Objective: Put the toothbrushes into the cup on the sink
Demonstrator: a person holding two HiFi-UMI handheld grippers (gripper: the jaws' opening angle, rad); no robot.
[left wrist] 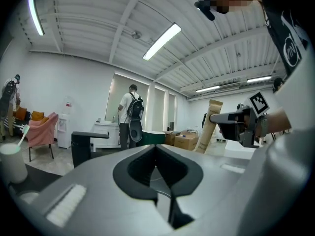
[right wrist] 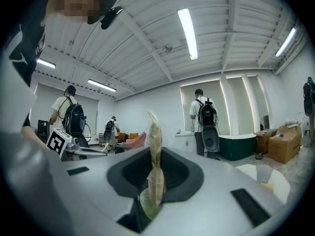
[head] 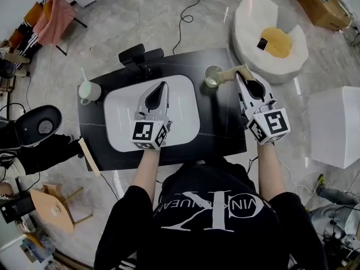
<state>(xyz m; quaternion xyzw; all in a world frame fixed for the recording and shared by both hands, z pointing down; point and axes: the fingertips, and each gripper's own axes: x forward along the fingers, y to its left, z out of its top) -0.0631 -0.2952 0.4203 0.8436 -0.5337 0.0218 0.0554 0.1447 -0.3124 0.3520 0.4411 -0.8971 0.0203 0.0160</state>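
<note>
A white sink basin (head: 185, 103) is set in a black table (head: 222, 131). Above the basin my left gripper (head: 163, 86) hangs with its jaws together and nothing in them; its tips (left wrist: 157, 149) show no gap. At the basin's far right my right gripper (head: 241, 75) is shut on a toothbrush in a brown paper sleeve (head: 229, 73), right beside a pale green cup (head: 212, 76). In the right gripper view the sleeve (right wrist: 155, 156) stands upright between the jaws, with the green cup (right wrist: 146, 204) just below. A white cup (head: 89, 90) holding a toothbrush (head: 84, 75) stands at the table's left.
A black faucet (head: 140, 56) stands behind the basin. A white beanbag seat (head: 247, 35) lies beyond the table on the right, a white box (head: 336, 125) to the right, a black chair (head: 36, 125) to the left. People with backpacks (right wrist: 205, 114) stand in the room.
</note>
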